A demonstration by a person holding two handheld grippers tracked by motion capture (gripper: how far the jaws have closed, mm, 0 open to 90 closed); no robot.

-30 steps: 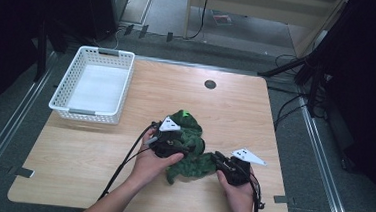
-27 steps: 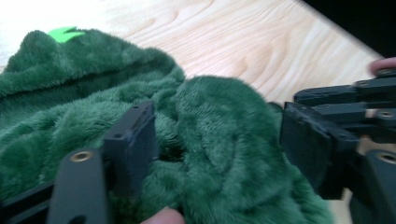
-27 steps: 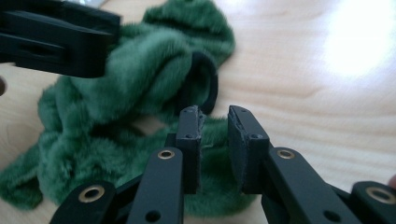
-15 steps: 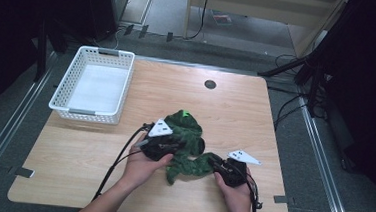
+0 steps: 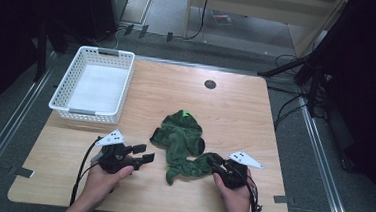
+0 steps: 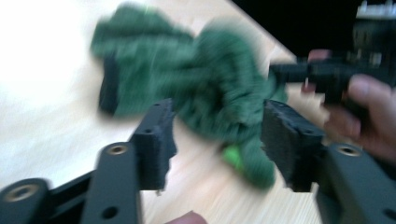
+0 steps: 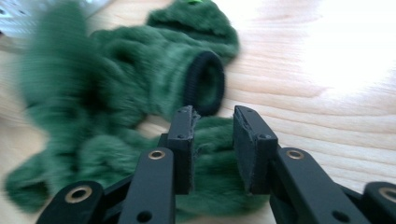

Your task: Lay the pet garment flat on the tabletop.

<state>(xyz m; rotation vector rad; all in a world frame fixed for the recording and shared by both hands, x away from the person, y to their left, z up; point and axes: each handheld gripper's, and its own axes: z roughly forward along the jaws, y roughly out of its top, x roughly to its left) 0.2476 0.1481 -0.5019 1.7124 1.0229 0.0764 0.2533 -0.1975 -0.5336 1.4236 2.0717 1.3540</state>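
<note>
A crumpled green fleece garment (image 5: 181,143) with a black cuff (image 7: 205,84) lies at the table's middle. My left gripper (image 5: 144,152) sits to its left, apart from it. Its jaws have just been opening and stand open with nothing between them; in the left gripper view (image 6: 217,126) the garment (image 6: 205,88) lies blurred beyond them. My right gripper (image 5: 212,160) is at the garment's lower right end. Its jaws (image 7: 212,114) have just been opening and stand a little apart, with green fabric (image 7: 210,172) lying low between them, not pinched.
A white mesh basket (image 5: 87,113) stands empty at the table's back left. A dark round hole (image 5: 210,84) sits near the far edge of the wooden table (image 5: 240,119). Cables trail from both grippers toward the near edge.
My left gripper has let go of the garment and drawn back to the left and toward the person. The right gripper has stayed at the garment's lower right end.
</note>
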